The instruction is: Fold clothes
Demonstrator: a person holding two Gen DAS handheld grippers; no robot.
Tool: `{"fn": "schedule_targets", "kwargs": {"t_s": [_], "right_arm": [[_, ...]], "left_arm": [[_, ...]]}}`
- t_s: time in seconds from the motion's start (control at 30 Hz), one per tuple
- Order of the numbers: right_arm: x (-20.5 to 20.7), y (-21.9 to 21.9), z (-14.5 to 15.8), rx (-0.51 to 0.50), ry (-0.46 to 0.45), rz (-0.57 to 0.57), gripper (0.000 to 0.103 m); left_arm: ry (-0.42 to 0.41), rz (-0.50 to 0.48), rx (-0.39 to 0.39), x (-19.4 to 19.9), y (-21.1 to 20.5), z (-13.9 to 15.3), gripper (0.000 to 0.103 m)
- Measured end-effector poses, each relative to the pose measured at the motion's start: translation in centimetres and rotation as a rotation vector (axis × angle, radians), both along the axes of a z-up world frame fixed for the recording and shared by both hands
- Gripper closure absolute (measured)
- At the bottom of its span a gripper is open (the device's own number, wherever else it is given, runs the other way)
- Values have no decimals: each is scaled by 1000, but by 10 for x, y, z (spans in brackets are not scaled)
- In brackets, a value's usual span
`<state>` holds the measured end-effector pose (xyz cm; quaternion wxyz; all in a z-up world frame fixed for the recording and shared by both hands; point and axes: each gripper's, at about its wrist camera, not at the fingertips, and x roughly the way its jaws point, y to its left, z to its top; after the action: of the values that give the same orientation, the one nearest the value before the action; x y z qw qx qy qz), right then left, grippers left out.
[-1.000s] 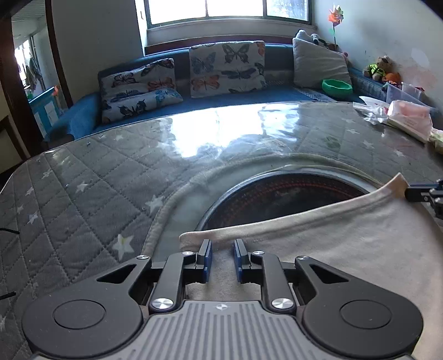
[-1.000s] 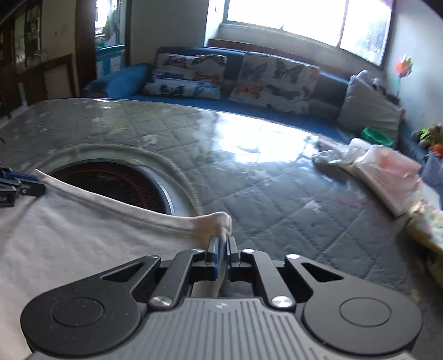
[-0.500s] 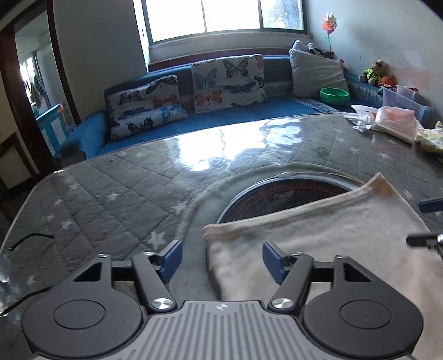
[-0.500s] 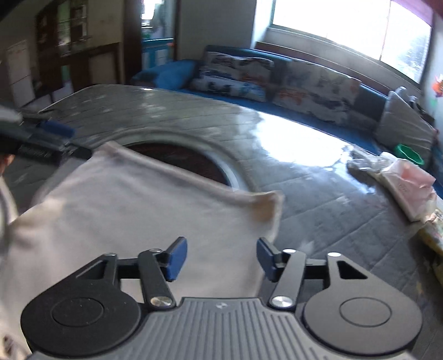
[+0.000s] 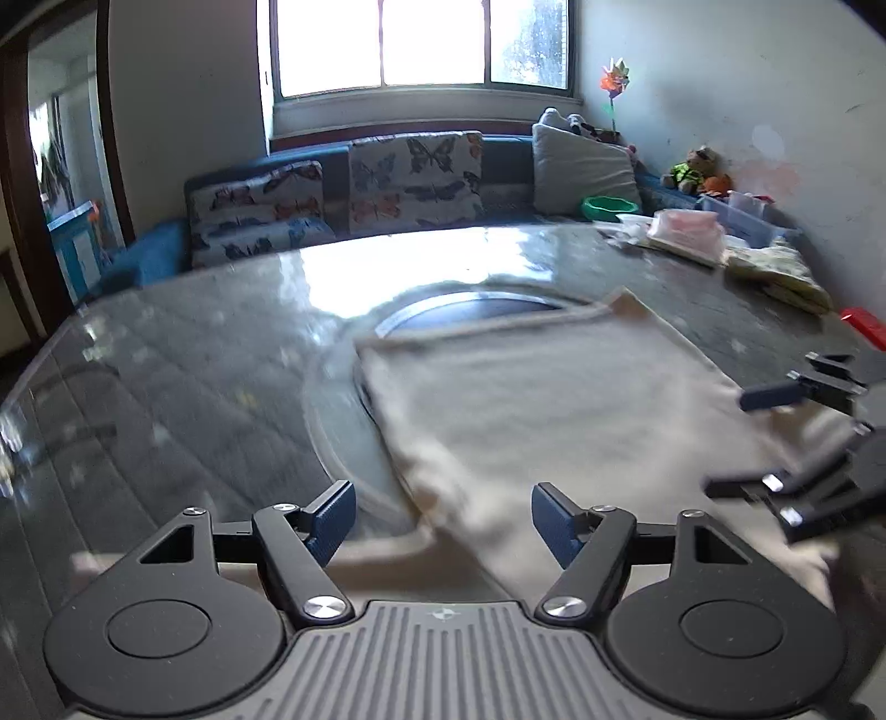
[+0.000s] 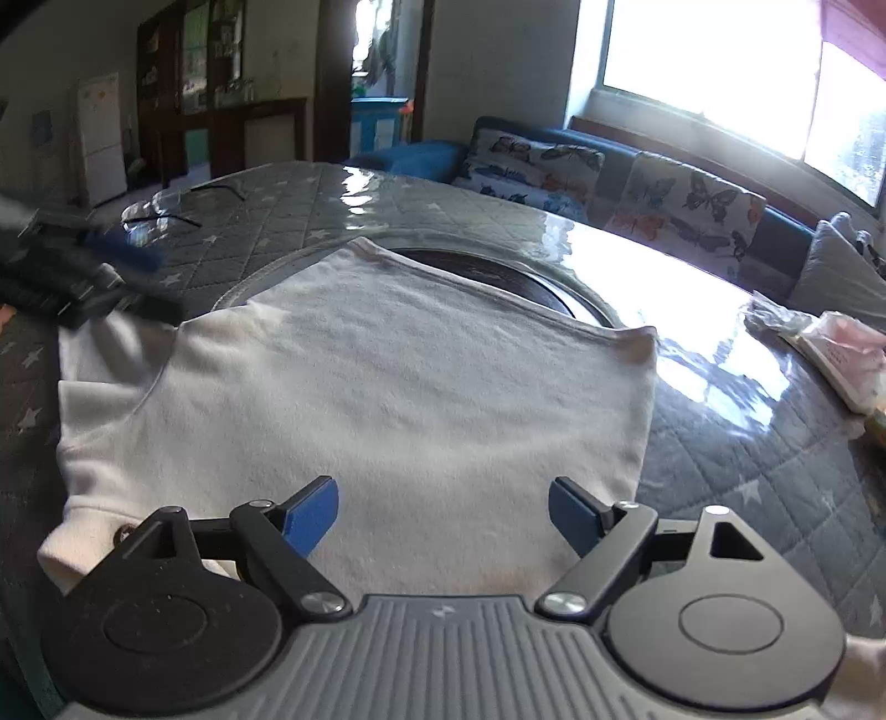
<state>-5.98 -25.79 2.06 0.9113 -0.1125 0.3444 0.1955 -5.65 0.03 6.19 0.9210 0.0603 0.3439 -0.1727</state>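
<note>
White garment lies flat on the quilted table, partly over its round inset, looks soft, light and floppy so best pinched at hemmed corners, both left gripper and right gripper wide open holding nothing, near edge hidden, left view blurred.

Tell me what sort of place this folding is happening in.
Most likely a home living room. A blue sofa with butterfly cushions sits under a window, a fridge stands in the far room, and the white garment lies on a quilted star-patterned table cover.
</note>
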Motion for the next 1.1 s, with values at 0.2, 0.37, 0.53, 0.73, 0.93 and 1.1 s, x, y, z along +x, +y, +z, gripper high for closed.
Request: {"fn": "schedule_targets", "kwargs": {"t_s": [0.2,0.37,0.53,0.73,0.93,1.1], "right_arm": [[-7,-12,-12,74,-6,-50,10],[-12,-15,-16,84,-23,-45,4],[-12,-12,-18,81,-17,-31,0],[-12,-12,-19,83,-16,-31,0],[-11,-13,-19,89,-12,-32,0],[-11,-13,-19,92,-10,-33,0]], "left_arm": [[64,22,-25,-11,-4,-18,32],[59,32,-78,-14,-7,-9,32],[56,1,-156,4,-17,-5,32],[122,65,-212,38,-13,-21,32],[130,83,-211,39,-7,-24,32],[124,100,-225,51,-13,-21,31]]}}
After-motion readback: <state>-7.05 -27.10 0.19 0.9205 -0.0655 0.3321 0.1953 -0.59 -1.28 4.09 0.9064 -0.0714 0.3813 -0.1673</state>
